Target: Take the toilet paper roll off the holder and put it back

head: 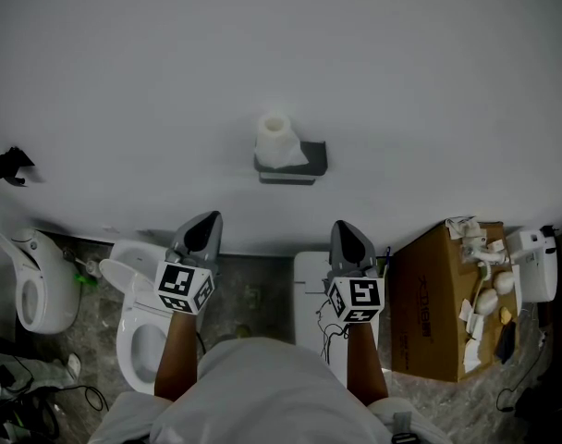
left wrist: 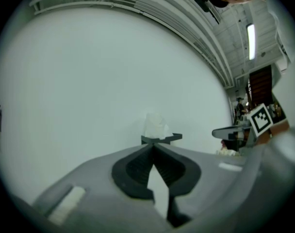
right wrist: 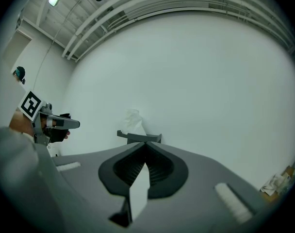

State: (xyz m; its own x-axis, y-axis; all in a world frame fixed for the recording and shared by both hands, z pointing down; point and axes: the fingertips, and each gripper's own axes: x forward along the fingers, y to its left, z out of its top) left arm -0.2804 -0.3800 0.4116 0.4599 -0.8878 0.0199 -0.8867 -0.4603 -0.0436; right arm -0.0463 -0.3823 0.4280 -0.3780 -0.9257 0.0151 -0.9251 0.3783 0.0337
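A white toilet paper roll (head: 275, 141) stands upright on a dark grey wall holder (head: 292, 165) on the white wall, a loose sheet hanging at its right. The roll (left wrist: 155, 126) and the holder (left wrist: 161, 139) show straight ahead in the left gripper view, and the roll (right wrist: 133, 120) and holder (right wrist: 139, 137) likewise in the right gripper view. My left gripper (head: 201, 227) and right gripper (head: 349, 235) are held side by side below the holder, well short of it. Both are shut with nothing between the jaws.
Two white toilets (head: 138, 317) (head: 33, 280) stand on the floor at the left. A white box (head: 311, 294) is below centre. At the right a cardboard box (head: 438, 303) carries small parts. A black fitting (head: 11, 166) sticks out of the wall at far left.
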